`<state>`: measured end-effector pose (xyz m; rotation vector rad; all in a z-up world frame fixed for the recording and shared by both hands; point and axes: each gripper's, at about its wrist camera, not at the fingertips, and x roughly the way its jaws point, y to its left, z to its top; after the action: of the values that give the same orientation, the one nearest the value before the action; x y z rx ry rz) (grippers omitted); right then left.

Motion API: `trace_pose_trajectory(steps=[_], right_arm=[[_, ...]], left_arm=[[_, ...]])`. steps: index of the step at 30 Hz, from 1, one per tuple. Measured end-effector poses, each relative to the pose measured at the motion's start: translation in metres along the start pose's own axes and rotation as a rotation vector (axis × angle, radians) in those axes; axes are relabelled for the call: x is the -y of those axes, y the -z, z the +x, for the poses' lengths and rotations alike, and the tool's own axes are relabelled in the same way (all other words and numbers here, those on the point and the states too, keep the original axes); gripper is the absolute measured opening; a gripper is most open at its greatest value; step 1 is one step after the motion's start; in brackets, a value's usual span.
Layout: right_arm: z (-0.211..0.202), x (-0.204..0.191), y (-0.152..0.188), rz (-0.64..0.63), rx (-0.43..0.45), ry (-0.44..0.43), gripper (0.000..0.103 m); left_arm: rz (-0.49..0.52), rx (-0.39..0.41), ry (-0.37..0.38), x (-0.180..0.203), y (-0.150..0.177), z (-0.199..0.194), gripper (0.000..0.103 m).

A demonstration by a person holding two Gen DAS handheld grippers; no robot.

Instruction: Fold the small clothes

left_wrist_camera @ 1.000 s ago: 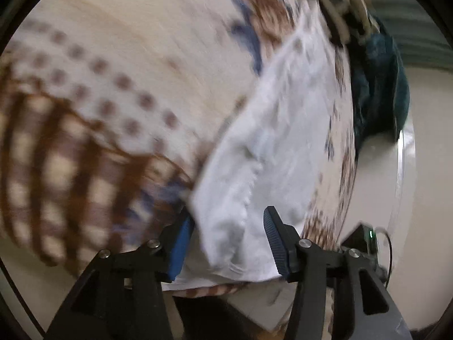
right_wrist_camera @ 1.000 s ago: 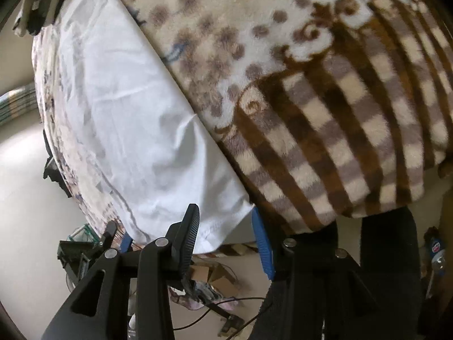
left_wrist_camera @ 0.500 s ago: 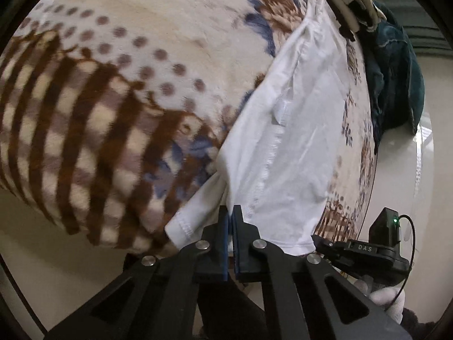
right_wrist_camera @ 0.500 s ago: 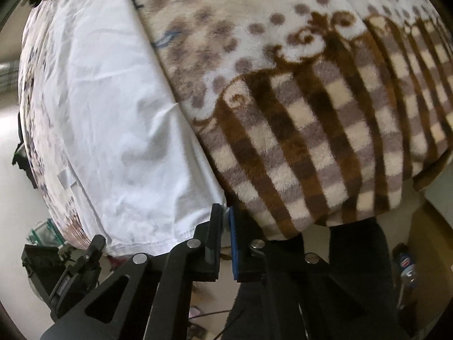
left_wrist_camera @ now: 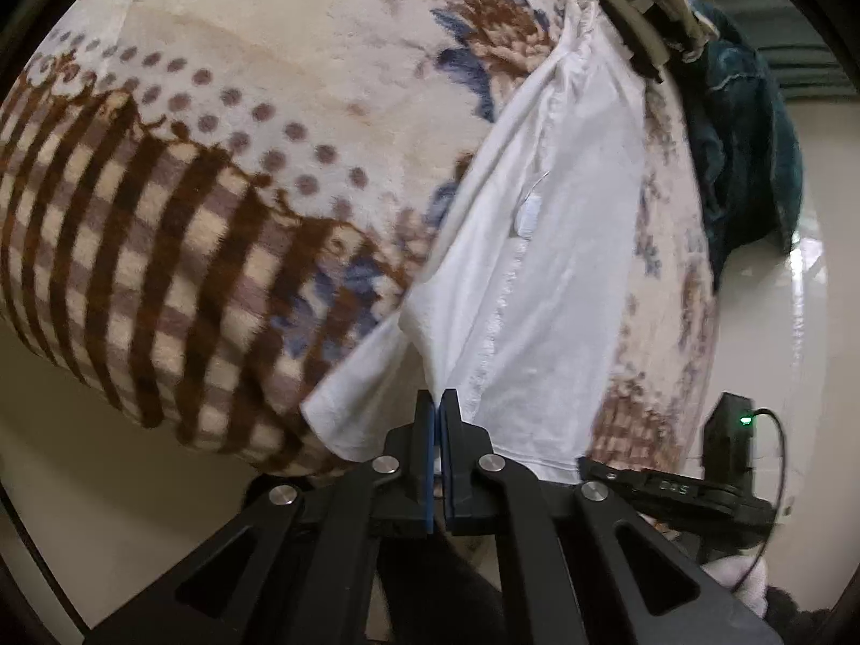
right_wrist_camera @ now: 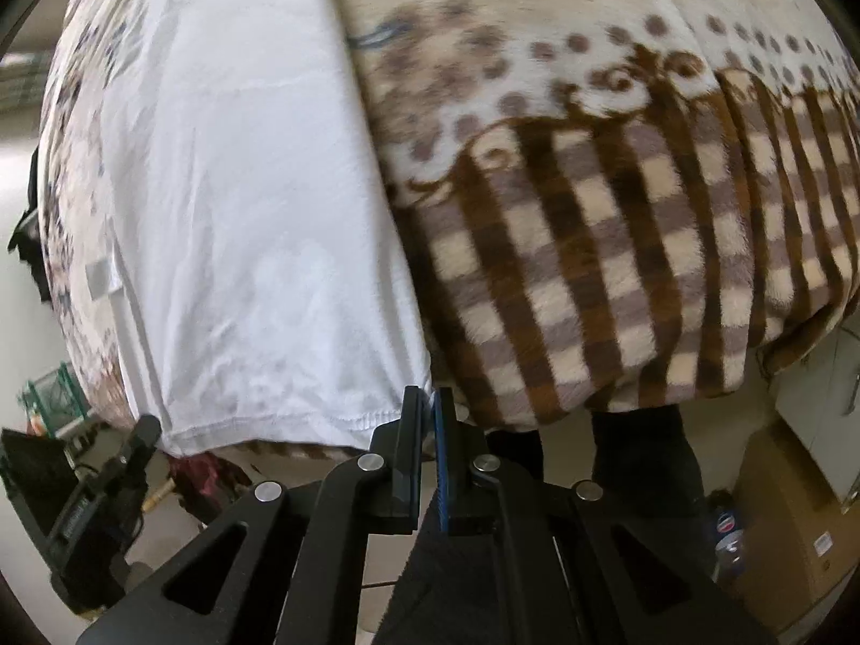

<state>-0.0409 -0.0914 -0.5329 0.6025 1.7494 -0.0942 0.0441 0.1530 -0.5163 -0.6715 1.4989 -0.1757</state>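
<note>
A white garment [left_wrist_camera: 564, 247] lies stretched over a plush patterned blanket [left_wrist_camera: 215, 172] at the near edge of the bed. My left gripper [left_wrist_camera: 436, 403] is shut on a pinched fold of its lower hem, which rises a little off the blanket. In the right wrist view the same white garment [right_wrist_camera: 242, 204] fills the left half, and my right gripper [right_wrist_camera: 425, 403] is shut on its lower right hem corner. The other gripper [right_wrist_camera: 107, 484] shows at the lower left there, below the hem. A small white label [left_wrist_camera: 527, 217] shows on the cloth's inner seam.
The blanket [right_wrist_camera: 618, 247] has brown checks and dots and drapes over the bed edge. A dark teal cloth [left_wrist_camera: 747, 161] lies at the far right of the bed. Cardboard boxes [right_wrist_camera: 795, 527] stand on the floor to the right. A person's dark trouser legs [right_wrist_camera: 645, 473] are below.
Both grippers went from open around the hem to shut on it. Since then the pinched hem has lifted slightly, and both views have pulled back from the bed.
</note>
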Motion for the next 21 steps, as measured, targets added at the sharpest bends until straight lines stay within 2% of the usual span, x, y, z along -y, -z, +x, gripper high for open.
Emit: trace_pose_trajectory(steps=[4,7,10,13,14,16,17,18,21], right_arm=[[0.010,-0.008,0.003,-0.015,-0.005,0.032,0.004],[0.024,-0.018,0.003,-0.006,-0.024,0.043,0.004],[0.030,-0.033,0.004,-0.036,-0.032,0.092,0.006],[0.026,-0.046,0.005,-0.036,-0.071,0.095,0.010],[0.027,-0.047,0.003,-0.036,-0.078,0.085,0.013],[0.015,-0.050,0.004,-0.028,-0.066,0.068,0.049],[0.005,-0.054,0.004,-0.031,-0.046,0.051,0.053],[-0.006,-0.059,0.004,-0.042,-0.028,0.042,0.058],[-0.043,-0.077,-0.002,-0.079,0.047,0.041,0.071]], left_arm=[[-0.012,-0.041,-0.104,-0.023,-0.010,0.024,0.000],[0.013,-0.091,-0.143,-0.022,-0.019,0.038,0.001],[0.028,-0.123,-0.164,-0.015,-0.024,0.039,0.004],[0.024,-0.144,-0.157,-0.007,-0.026,0.031,0.006],[0.032,-0.135,-0.175,-0.002,-0.026,0.023,0.013],[0.066,-0.099,-0.214,0.009,-0.029,0.008,0.048],[0.078,-0.089,-0.229,0.013,-0.031,0.003,0.083],[0.090,-0.068,-0.243,0.021,-0.036,-0.003,0.097],[0.166,0.055,-0.262,0.058,-0.068,-0.026,0.097]])
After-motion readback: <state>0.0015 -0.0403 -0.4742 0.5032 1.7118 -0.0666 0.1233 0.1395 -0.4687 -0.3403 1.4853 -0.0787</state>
